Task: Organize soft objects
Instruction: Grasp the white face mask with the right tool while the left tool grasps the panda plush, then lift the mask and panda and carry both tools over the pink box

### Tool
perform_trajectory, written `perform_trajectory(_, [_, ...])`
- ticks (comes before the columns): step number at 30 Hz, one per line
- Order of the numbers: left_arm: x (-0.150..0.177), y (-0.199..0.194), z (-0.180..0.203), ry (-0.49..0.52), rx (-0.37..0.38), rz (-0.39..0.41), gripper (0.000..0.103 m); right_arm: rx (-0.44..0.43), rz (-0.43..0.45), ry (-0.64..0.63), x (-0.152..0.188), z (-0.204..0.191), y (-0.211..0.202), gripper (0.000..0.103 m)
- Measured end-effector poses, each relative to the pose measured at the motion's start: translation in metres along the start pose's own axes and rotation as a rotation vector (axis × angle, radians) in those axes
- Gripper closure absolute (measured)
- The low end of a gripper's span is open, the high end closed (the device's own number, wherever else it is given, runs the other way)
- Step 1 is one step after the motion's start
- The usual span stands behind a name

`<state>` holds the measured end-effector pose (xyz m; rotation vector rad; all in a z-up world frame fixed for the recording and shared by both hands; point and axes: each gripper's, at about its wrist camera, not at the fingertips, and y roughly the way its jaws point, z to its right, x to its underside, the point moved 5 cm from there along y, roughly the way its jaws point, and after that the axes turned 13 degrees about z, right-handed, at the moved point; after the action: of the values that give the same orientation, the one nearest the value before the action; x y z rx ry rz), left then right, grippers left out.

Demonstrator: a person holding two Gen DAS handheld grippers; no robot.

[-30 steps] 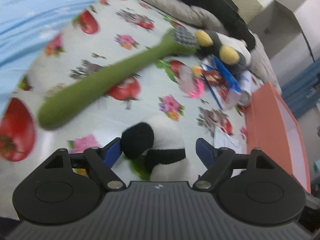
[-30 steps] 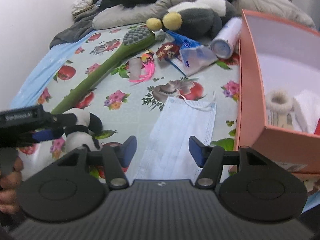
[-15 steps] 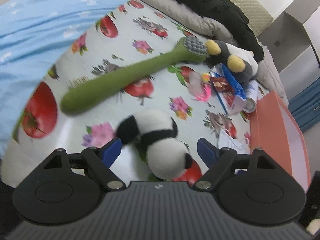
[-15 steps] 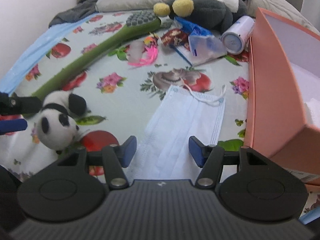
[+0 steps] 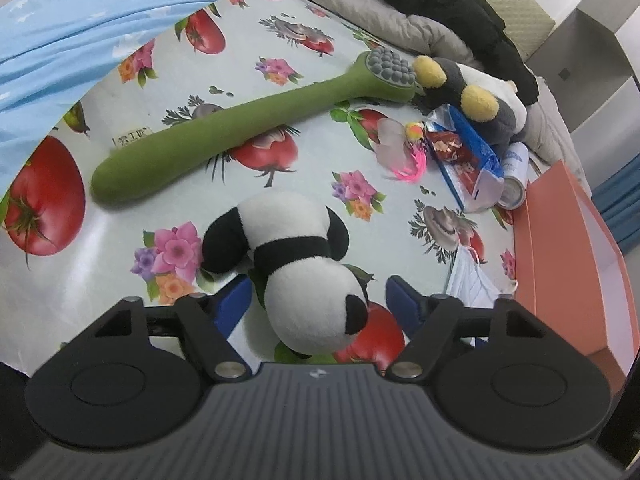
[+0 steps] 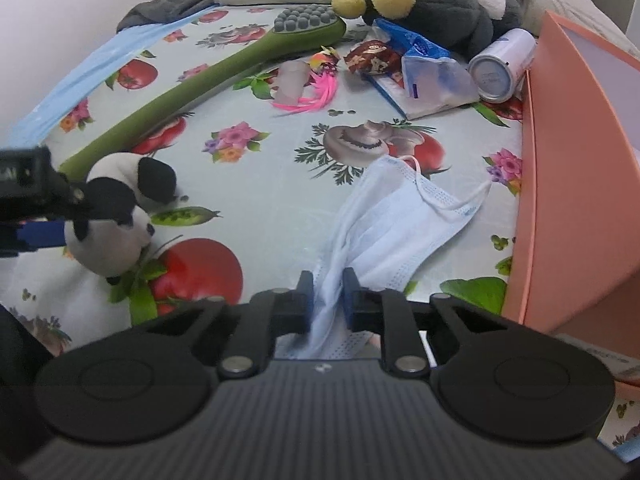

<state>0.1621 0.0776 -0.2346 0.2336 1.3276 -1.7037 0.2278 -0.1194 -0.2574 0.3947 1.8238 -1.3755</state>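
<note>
A small panda plush (image 5: 296, 264) lies on the flowered cloth (image 5: 280, 92) between the blue fingers of my left gripper (image 5: 318, 298), which is open around its head without squeezing it. The panda also shows at the left of the right wrist view (image 6: 116, 216). My right gripper (image 6: 325, 296) is shut on the near edge of a light blue face mask (image 6: 400, 224), which lies bunched on the cloth beside the orange box (image 6: 560, 184). A grey plush with yellow ears (image 6: 432, 8) lies at the far end.
A long green massage stick (image 5: 240, 124) lies diagonally across the cloth. Pink tassel toy (image 6: 316, 84), snack packets (image 6: 372, 56), a plastic bag (image 6: 436, 80) and a white can (image 6: 500, 68) cluster near the far plush. Grey and black bedding (image 5: 420, 4) lies behind.
My right gripper has closed on the face mask and bunched it. My left gripper has pulled back, so the panda lies further forward between its open fingers.
</note>
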Motion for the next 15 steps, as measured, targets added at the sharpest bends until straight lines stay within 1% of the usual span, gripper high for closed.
perform_trajectory(1, [0.0,0.001,0.0,0.002,0.001,-0.001,0.032,-0.006,0.001,0.001,-0.001,-0.001,0.0,0.091])
perform_trajectory(2, [0.001,0.001,0.0,0.006,0.0,-0.001,0.039,-0.009,0.002,0.011,-0.001,0.0,0.0,0.093])
perform_trajectory(4, [0.003,0.002,0.001,0.02,-0.007,-0.006,0.042,-0.021,-0.002,0.042,-0.001,0.001,-0.002,0.095])
perform_trajectory(8, [0.004,0.0,0.003,0.049,-0.005,0.007,0.045,-0.029,0.003,0.064,-0.001,0.002,-0.011,0.096])
perform_trajectory(10, [0.003,-0.004,0.005,0.054,-0.019,0.024,0.045,-0.025,0.007,0.07,-0.001,0.004,-0.017,0.096])
perform_trajectory(15, [-0.005,-0.018,0.018,0.086,0.02,0.051,0.046,-0.019,0.053,0.069,-0.011,0.004,-0.04,0.096])
